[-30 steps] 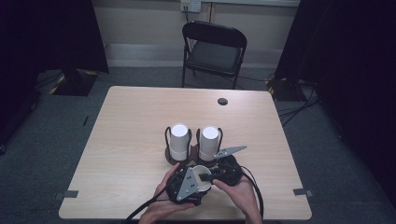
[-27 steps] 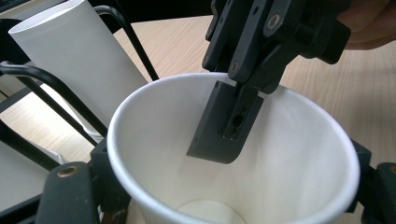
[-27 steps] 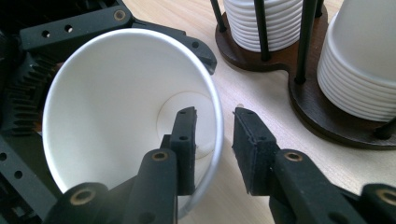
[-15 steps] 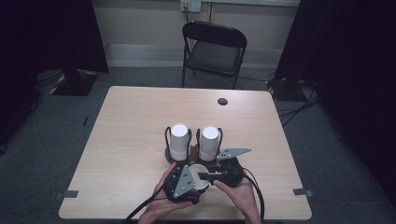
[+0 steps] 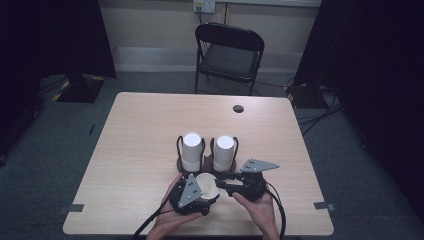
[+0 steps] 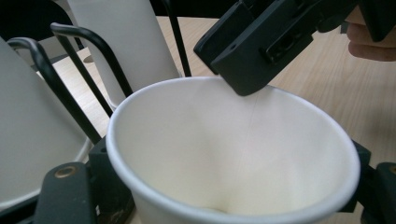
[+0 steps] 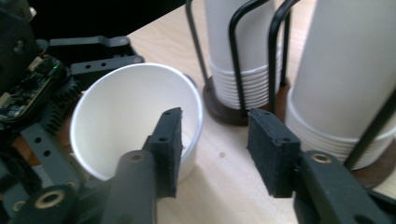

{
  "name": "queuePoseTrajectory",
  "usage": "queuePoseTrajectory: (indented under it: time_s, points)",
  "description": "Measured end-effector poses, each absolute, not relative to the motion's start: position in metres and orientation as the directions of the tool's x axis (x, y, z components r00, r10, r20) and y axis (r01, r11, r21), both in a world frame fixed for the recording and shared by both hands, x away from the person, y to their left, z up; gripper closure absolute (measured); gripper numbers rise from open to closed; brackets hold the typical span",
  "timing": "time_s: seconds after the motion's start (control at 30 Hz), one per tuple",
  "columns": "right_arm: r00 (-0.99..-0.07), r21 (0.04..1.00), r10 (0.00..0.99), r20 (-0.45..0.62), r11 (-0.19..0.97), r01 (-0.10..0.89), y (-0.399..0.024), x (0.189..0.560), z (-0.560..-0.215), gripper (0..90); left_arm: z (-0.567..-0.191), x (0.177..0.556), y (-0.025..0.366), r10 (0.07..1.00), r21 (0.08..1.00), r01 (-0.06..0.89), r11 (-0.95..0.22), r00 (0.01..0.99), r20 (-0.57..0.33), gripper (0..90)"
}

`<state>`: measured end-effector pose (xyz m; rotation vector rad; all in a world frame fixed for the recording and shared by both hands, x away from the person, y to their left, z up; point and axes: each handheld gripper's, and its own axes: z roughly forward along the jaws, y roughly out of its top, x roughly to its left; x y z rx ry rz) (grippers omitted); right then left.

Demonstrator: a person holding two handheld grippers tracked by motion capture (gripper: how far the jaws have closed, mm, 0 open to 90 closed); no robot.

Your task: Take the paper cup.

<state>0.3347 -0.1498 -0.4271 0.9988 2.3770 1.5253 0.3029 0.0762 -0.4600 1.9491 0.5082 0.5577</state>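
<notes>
Close to the near edge of the tabletop (image 5: 130, 130), roughly mid-width: left tongs (image 5: 202, 192) clamped on a single paper cup (image 5: 206, 184), mouth up and tipped a bit toward the right tongs (image 5: 222, 180). In the left gripper view, cup (image 6: 233, 154) wedged between the black jaws, right tongs' jaw hanging just over its far rim. Right tongs (image 7: 215, 149) parted, just been opening, one pad (image 7: 169, 140) inside the cup (image 7: 135, 121) at its wall, the other outside, not pinching. Just behind, two wire holders side by side, each with an upside-down cup stack: left stack (image 5: 191, 150), right stack (image 5: 224, 151). Farther back, small dark disc (image 5: 238, 108) near the far edge. Beyond the tabletop, black folding chair (image 5: 229, 55).
</notes>
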Motion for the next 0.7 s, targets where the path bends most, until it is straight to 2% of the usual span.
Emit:
queuePoseTrajectory:
  time_s: [0.23,0.7]
  points:
    - [-0.755,0.884,0.631,0.18,0.232,0.405,-0.154,0.332,-0.432,47.4,-0.46,0.301,0.08,0.588,0.915,0.125,-0.384,0.797,0.138,22.0]
    - [-0.684,0.926,0.705,0.186,0.106,0.362,-0.173,0.327,-0.442,38.9,-0.455,0.304,0.107,0.642,0.938,0.162,-0.308,0.763,0.079,22.1]
